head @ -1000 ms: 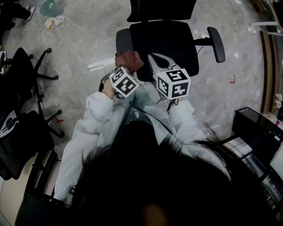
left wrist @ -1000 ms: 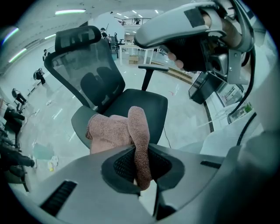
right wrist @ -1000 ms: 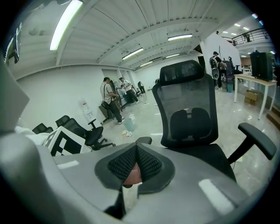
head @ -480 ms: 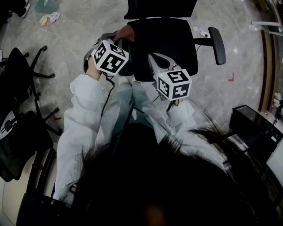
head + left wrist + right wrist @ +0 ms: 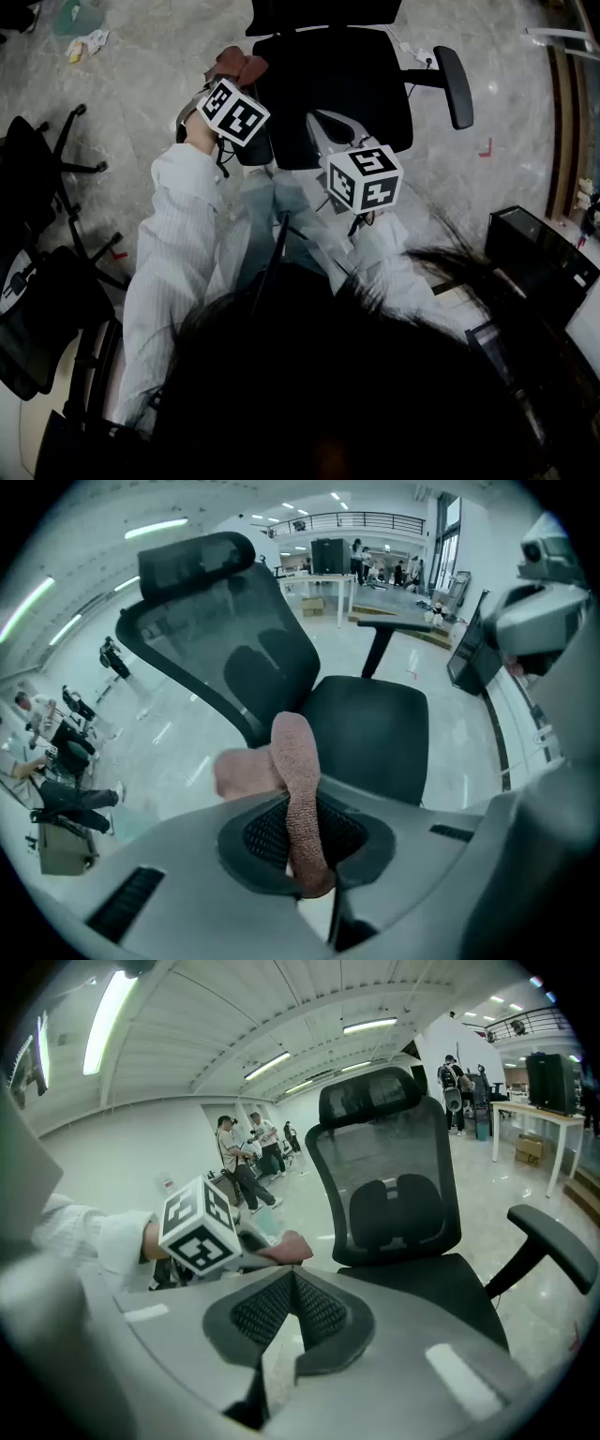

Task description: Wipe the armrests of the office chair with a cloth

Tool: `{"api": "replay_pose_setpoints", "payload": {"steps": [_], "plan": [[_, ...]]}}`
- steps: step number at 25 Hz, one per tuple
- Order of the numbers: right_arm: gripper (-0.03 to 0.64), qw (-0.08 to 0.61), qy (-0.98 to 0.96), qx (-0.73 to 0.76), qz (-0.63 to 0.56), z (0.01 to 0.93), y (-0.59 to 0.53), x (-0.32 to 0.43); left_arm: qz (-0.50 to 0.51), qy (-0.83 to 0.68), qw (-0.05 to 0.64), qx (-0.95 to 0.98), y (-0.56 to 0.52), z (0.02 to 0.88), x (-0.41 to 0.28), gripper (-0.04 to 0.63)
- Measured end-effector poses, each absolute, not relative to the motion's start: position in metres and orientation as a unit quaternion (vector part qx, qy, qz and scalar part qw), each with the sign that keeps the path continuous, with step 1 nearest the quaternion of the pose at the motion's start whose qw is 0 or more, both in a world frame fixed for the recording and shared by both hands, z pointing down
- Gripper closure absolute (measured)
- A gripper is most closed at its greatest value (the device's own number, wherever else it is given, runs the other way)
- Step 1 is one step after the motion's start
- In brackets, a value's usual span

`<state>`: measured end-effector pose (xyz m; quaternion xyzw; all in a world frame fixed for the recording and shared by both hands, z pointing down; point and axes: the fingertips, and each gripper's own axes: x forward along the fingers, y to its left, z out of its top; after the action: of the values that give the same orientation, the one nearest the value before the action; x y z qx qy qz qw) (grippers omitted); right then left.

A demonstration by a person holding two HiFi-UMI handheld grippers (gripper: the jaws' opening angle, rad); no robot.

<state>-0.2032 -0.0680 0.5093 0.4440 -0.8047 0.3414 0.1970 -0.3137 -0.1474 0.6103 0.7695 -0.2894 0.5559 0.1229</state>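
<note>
Left gripper (image 5: 309, 881): jaws clamped on a pink cloth (image 5: 240, 66), held at the left-hand edge of the office chair (image 5: 342, 94), above its left-hand armrest (image 5: 255, 148); contact with it not discernible.
Right gripper (image 5: 284, 1297): jaws closed together, nothing between them, poised over the seat's front edge.
Right-hand armrest (image 5: 457, 86): well apart from both grippers.

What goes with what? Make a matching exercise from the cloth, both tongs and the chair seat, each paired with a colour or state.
Things:
1. cloth
2. left tongs
3. right tongs
4. chair seat

Colour or state:
a. shut, nothing between
b. black
c. pinkish
d. shut on the cloth

Pairs: 1-c, 2-d, 3-a, 4-b
</note>
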Motion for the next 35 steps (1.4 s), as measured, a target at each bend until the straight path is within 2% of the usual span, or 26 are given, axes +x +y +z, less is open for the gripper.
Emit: {"api": "replay_pose_setpoints", "payload": {"steps": [4,8,27,31,35], "plan": [[0.615,0.194,-0.805,0.444,0.343,0.508,-0.062,-0.201,0.562,-0.27,0.115,0.773,-0.106,0.62,-0.304,0.565],[0.615,0.188,-0.806,0.446,0.342,0.503,-0.053,-0.2,0.546,-0.247,0.163,0.783,-0.062,0.61,-0.294,0.565],[0.615,0.172,-0.824,0.44,0.314,0.459,0.006,-0.209,0.513,-0.195,0.263,0.794,0.084,0.582,-0.274,0.565],[0.615,0.161,-0.829,0.442,0.303,0.446,0.005,-0.212,0.466,-0.253,0.25,0.811,0.062,0.557,-0.279,0.565],[0.615,0.136,-0.837,0.453,0.274,0.416,-0.003,-0.212,0.352,-0.362,0.212,0.837,0.02,0.492,-0.289,0.565]]}}
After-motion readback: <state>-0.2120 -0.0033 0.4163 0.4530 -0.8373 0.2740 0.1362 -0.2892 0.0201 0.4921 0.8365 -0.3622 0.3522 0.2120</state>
